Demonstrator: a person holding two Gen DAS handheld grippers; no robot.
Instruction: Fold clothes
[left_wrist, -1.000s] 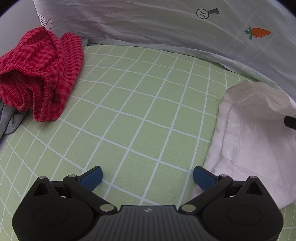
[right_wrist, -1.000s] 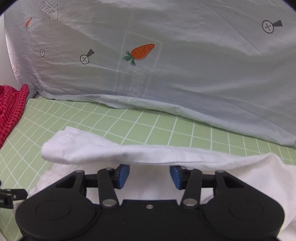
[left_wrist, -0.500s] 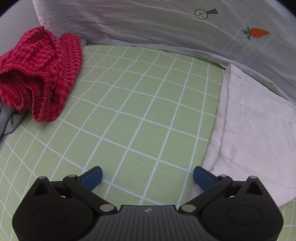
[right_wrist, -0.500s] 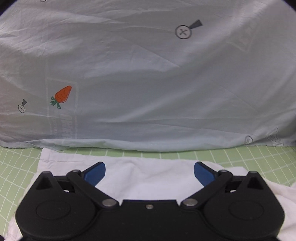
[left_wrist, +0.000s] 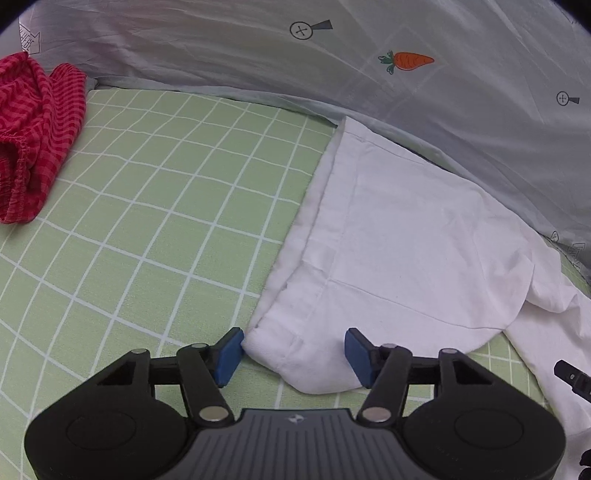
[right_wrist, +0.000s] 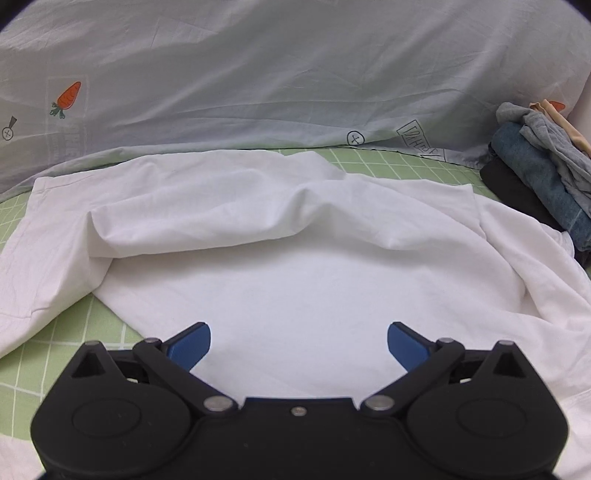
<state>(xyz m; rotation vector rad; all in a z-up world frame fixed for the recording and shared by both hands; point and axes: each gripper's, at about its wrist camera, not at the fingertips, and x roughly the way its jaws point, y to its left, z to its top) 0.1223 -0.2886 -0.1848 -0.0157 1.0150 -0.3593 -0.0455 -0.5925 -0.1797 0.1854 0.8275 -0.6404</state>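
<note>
Left gripper (left_wrist: 293, 349): nearest item in the left view, fingers spread apart, blue pads either side of the near corner of the white garment (left_wrist: 399, 251); the left pad (left_wrist: 229, 350) sits just beside or perhaps touching the cloth edge, contact not certain at this angle; nothing is pinched. Right gripper (right_wrist: 298, 345): nearest item in the right view, fingers spread wide above the middle of the white garment (right_wrist: 295, 288), holding nothing. A black part at the right edge of the left view is probably the right gripper's finger. White garment: lies flat on the green checked sheet (left_wrist: 147, 206), partly folded, a rounded fold running across it beyond the right gripper, one long hemmed edge along its left side in the left view, a loose flap trailing to the right. Green checked sheet: covers the bed surface, bare to the left of the garment. Red striped garment (left_wrist: 29, 140): crumpled heap, far left, well apart from the white one. Stack of clothes (right_wrist: 535, 170): far right of the right view, dark at the bottom, denim blue above, grey and a tan piece on top, just beside the white garment's right edge. Grey quilt (right_wrist: 295, 74): farthest, bunched along the back, printed with carrots (left_wrist: 406, 61) and small round marks. No containers present.
</note>
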